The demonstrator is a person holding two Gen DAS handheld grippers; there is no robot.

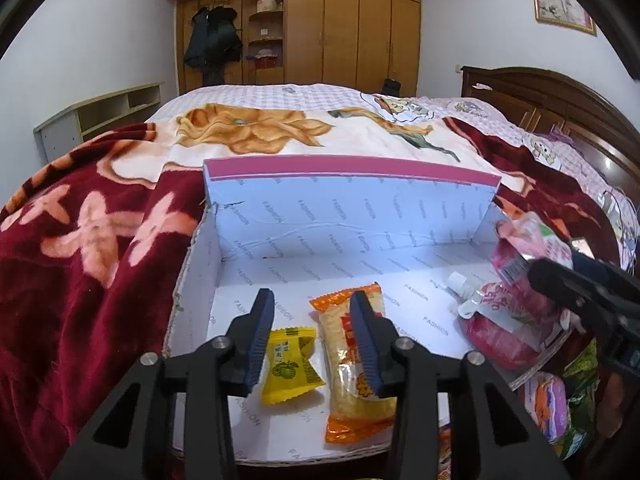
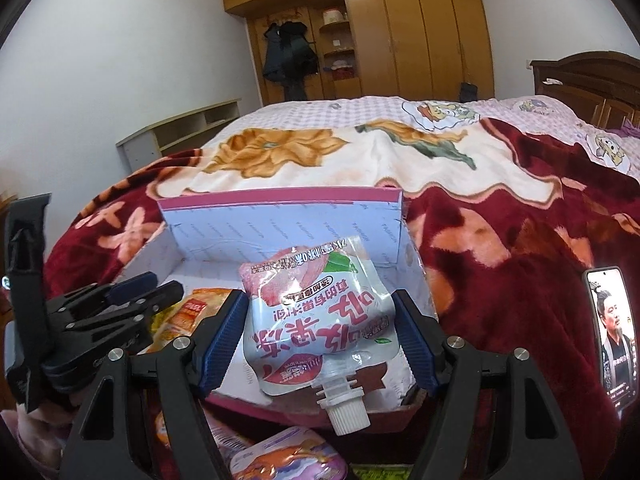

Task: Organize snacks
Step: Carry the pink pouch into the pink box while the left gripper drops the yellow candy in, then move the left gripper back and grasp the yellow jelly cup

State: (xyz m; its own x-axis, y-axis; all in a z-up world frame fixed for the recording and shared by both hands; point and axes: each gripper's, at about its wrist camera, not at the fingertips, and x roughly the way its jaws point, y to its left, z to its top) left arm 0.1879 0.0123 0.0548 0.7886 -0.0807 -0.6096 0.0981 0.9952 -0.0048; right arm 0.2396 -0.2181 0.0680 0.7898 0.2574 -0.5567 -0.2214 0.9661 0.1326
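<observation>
A white cardboard box (image 1: 352,208) with a pink rim lies open on the bed. On its floor lie a small yellow candy packet (image 1: 290,364), a long orange snack packet (image 1: 352,368) and a pink spouted pouch (image 1: 496,320). My left gripper (image 1: 314,320) hovers low over the yellow packet, jaws apart, pads touching nothing. In the right wrist view my right gripper (image 2: 320,332) is shut on a pink-and-white jelly pouch (image 2: 316,312), held cap-down over the box's (image 2: 280,224) near right part. The same pouch (image 1: 528,248) shows at the right in the left wrist view.
A phone (image 2: 612,332) with a lit screen lies on the red flowered blanket (image 2: 500,264) right of the box. More snack packets (image 2: 288,456) sit in front of the box's near edge. A dark headboard (image 1: 560,108) stands at the right, a wardrobe behind.
</observation>
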